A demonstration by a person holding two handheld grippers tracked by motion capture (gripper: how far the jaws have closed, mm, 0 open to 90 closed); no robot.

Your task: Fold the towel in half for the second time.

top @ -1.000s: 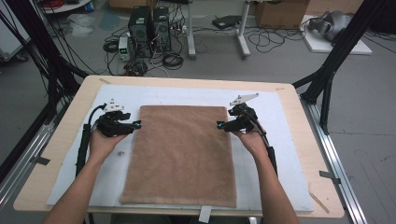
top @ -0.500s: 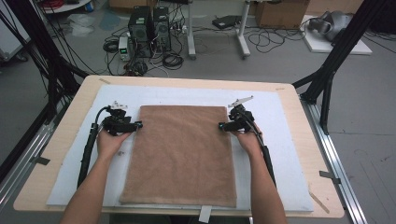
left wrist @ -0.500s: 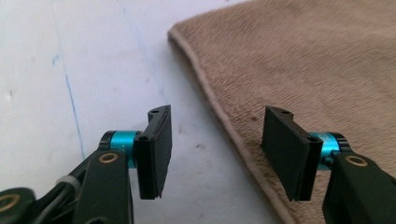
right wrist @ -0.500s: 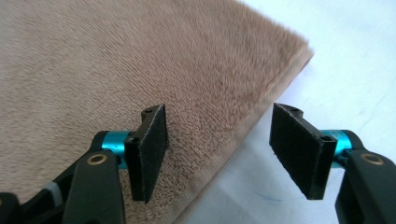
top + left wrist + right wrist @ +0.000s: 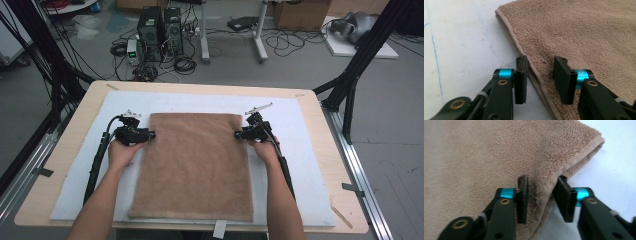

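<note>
Left gripper point(image 5: 541, 80): jaws straddling the left hem of the towel point(image 5: 196, 162) near its far corner; they have just been closing, with the hem lying between them; a gap is showing beside the right pad, so the jaws are not yet pressing.
Left hand point(image 5: 121, 152): resting low on the mat, holding the gripper level and pointing toward the towel.
Right gripper point(image 5: 541, 198): jaws having just been closing on the towel's right edge near its far corner; a raised ridge of cloth is bunching between the pads, both appearing to be touching it.
Right hand point(image 5: 263, 150): lying on the mat beside the towel's right edge.
Towel: brown terry, lying flat, long side running away from the person, centred on the mat between the two grippers.
Mat point(image 5: 75, 185): white, covering most of the table top, lying under the towel.
Table point(image 5: 47, 180): pale wood, its rim showing around the mat.
Floor beyond: computer towers point(image 5: 160, 27) standing among cables.
</note>
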